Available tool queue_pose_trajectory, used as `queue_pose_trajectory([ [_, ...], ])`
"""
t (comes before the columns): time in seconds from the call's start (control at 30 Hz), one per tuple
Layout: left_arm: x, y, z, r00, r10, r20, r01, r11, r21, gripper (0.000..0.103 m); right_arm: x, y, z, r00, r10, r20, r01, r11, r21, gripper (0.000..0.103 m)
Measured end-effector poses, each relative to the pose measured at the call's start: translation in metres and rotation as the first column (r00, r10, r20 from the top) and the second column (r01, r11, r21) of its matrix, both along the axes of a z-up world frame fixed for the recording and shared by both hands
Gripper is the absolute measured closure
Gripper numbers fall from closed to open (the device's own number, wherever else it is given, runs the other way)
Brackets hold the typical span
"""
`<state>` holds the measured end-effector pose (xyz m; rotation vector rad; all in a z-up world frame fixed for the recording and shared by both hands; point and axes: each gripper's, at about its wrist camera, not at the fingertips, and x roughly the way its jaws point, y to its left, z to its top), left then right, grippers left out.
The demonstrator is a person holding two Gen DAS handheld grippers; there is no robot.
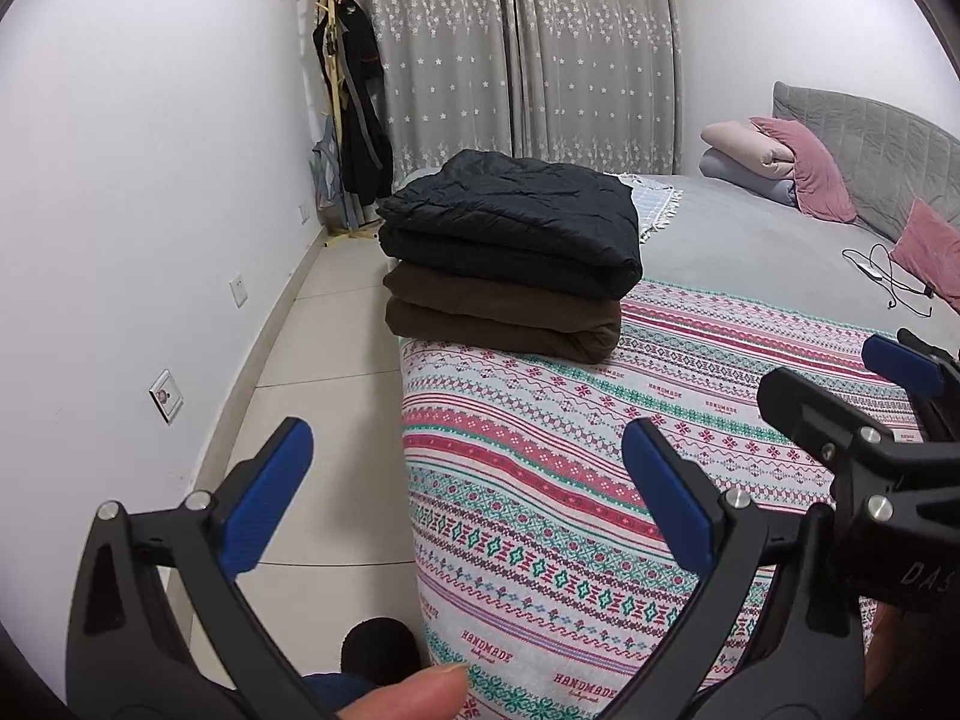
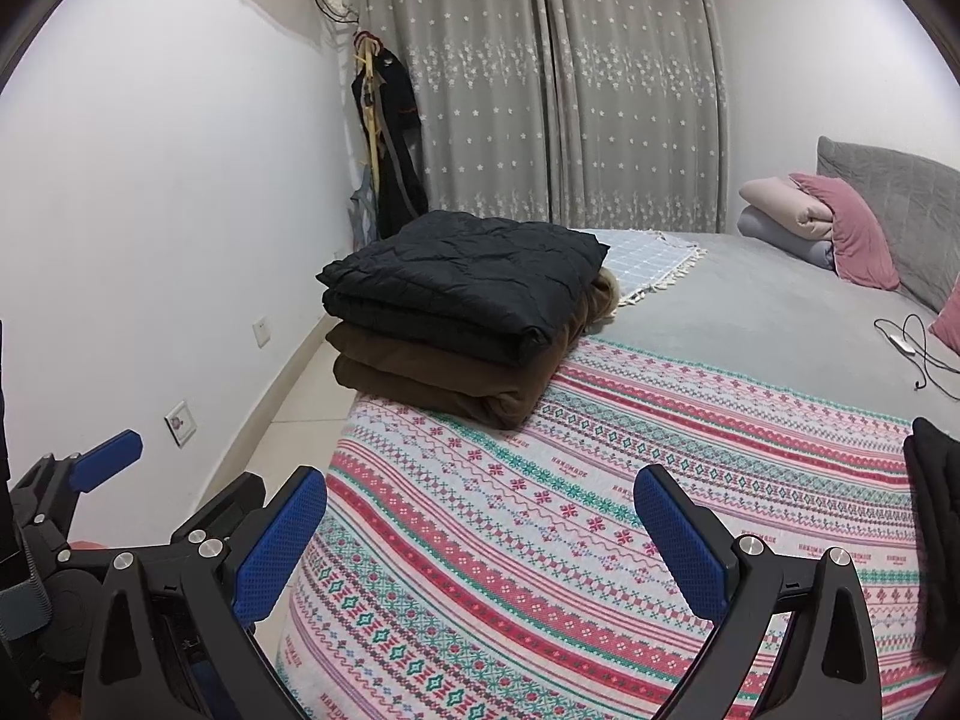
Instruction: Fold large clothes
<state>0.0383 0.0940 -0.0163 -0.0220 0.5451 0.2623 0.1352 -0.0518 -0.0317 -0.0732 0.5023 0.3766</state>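
1. Left wrist view: the left gripper (image 1: 468,504) hovers over the near corner of a bed, its blue-padded fingers (image 1: 270,498) spread wide with nothing between them. A fingertip (image 1: 414,693) shows at the bottom edge. A patterned blanket (image 1: 600,480) covers the near end of the bed. At its far left corner sits a folded black jacket (image 1: 516,216), stacked on a folded brown garment (image 1: 504,315). The right gripper (image 1: 852,420) enters from the right edge. Pink pillows (image 1: 804,171) lie by the grey headboard (image 1: 870,144); star-print curtains (image 1: 522,48) hang behind.

2. Right wrist view: the right gripper (image 2: 480,546) is held above the same blanket (image 2: 600,510), fingers (image 2: 684,546) apart and empty. The black jacket (image 2: 462,276) rests squarely on the brown garment (image 2: 444,372) near the bed's edge, well apart from both grippers. The left gripper (image 2: 108,459) shows at the lower left. A dark cloth (image 2: 936,516) lies at the right edge.
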Motion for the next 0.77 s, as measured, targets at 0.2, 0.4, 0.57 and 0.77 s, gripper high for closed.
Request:
queue_pose_trajectory([
  [0.2,-0.001,-0.0013,-0.0007,1.0,0.004,0.009,-0.004,1.0,0.006,0.001,0.0003,0.0012,-0.0008,1.0,0.001,-0.002,-0.001,1.0,0.007,0.0],
  [0.4,-0.0026,-0.0011,-0.0005,1.0,0.012,0.013,-0.012,1.0,0.009,0.001,0.0003,0.0014,-0.0007,1.0,0.001,-0.002,-0.001,1.0,0.007,0.0],
  [0.57,-0.0037,-0.0016,0.0,1.0,0.011,0.012,-0.012,1.0,0.008,0.001,-0.0001,0.0019,-0.001,1.0,0.001,-0.002,-0.001,1.0,0.007,0.0],
  [0.77,-0.0049,-0.0018,-0.0014,1.0,0.011,0.011,-0.011,1.0,0.006,0.001,0.0009,0.0031,-0.0022,1.0,0.002,-0.004,-0.002,1.0,0.008,0.0],
])
